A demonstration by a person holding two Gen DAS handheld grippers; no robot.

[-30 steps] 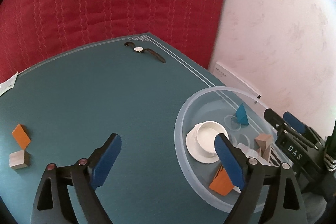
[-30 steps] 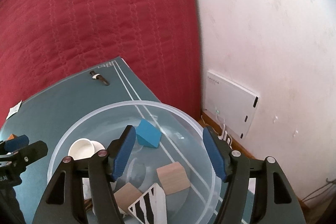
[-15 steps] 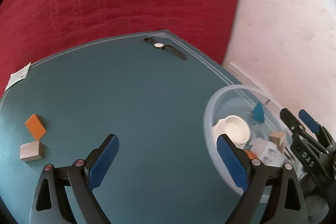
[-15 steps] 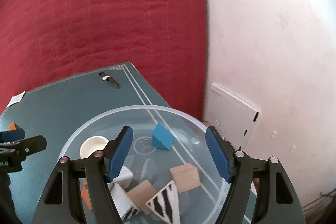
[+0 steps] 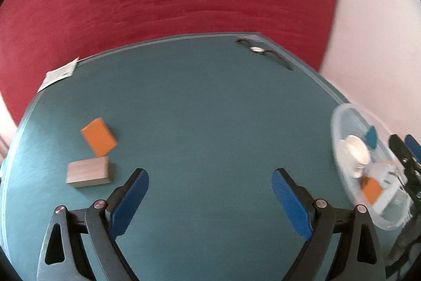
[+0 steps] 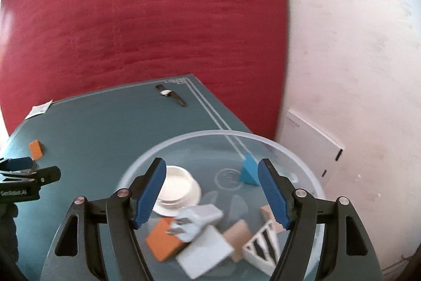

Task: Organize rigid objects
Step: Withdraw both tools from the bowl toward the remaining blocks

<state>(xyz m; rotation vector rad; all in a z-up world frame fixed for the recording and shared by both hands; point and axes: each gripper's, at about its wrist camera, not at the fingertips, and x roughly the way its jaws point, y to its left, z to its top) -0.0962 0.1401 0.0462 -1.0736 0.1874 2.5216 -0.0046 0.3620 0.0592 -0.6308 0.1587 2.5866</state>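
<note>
Left gripper (image 5: 210,198), right gripper (image 6: 211,192): black triangular-cutout frames, ribbed blue finger pads (image 5: 290,204), silver pivot screws, white lettering on side.

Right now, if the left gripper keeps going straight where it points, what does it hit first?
Probably only the bare teal tabletop: the left gripper is open, and the wooden block and orange block lie off to its left.

Right gripper (image 6: 211,191) hung agape over clear bowl (image 6: 265,140), lower center. Inside: white cup (image 6: 179,187), blue wedge (image 6: 247,170), orange block (image 6: 163,241). Wristwatch (image 6: 171,94) on teal table (image 6: 105,128), upper center.
</note>
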